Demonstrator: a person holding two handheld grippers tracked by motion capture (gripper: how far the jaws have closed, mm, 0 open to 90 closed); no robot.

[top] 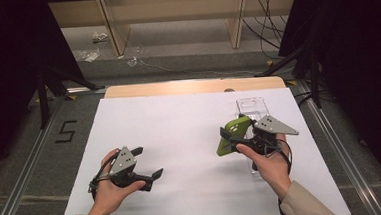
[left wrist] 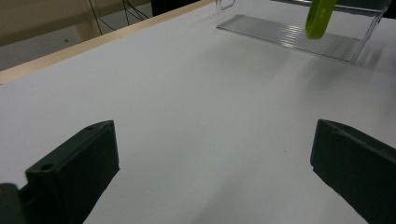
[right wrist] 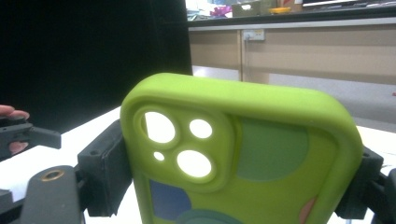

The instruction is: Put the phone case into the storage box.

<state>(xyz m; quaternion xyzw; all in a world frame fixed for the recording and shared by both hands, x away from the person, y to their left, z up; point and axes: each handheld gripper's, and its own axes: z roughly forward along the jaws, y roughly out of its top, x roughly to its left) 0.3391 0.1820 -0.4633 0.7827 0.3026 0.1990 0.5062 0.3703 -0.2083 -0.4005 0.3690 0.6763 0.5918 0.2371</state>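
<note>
- My right gripper [top: 236,134] has its two black jaws clamped on the long edges of a green phone case [right wrist: 243,154], which fills the close view from that gripper: soft, matte, rubbery-looking, with rounded corners, a raised camera block pierced by round holes, and flat blobs of darker green, blue and a bit of pink on its back.
- From the high view I have the case lifted off the table and tilted, its camera end up, just in front of my right hand [top: 267,163].
- My left gripper [top: 144,165] sits idle over the bare white sheet [top: 180,138], jaws spread wide with nothing between them; in its own view the blocky black pads stand far apart over the paper.
- Just beyond the case lies a clear plastic tray [top: 252,108], hard and glossy, with a ribbed floor and low walls; the left gripper view shows the case's lower end hanging over that floor.
- As I read it, the step in hand is carrying the case at the tray, either placing it in or lifting it out; I cannot tell which.
- If placing, my next move calls for levelling the case, lowering it inside the walls, and only then letting go.
- Farther off are the table's wooden edge [top: 192,86] and a grey floor with cables [top: 268,17].
</note>
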